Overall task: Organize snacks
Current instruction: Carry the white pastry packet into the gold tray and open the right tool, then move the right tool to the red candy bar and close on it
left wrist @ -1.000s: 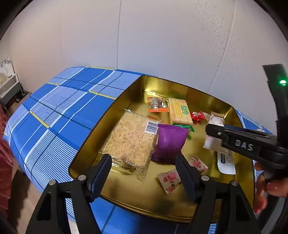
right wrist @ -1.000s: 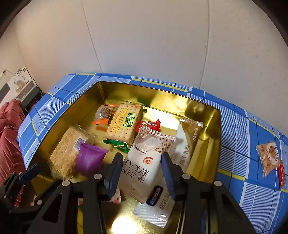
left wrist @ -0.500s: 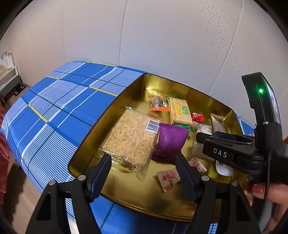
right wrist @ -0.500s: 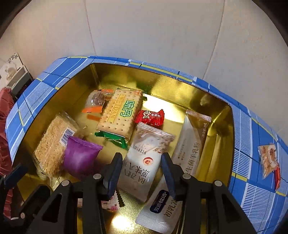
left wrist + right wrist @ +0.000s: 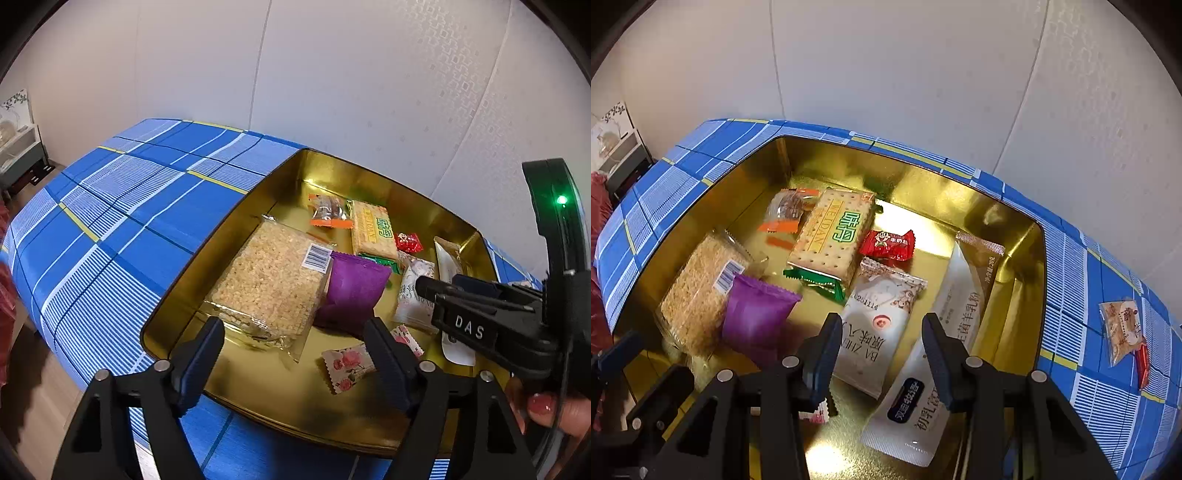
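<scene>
Inside the gold tin most snacks are gathered, one packet is left outside, and both hand-held grippers, the left opening, the right part-open, are empty.

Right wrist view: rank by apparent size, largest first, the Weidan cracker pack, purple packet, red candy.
1. Weidan cracker pack
2. purple packet, close to the cracker pack in apparent size and nearer the camera, so that order is unsure
3. red candy, clearly smallest

All three lie in the gold tin.
</scene>
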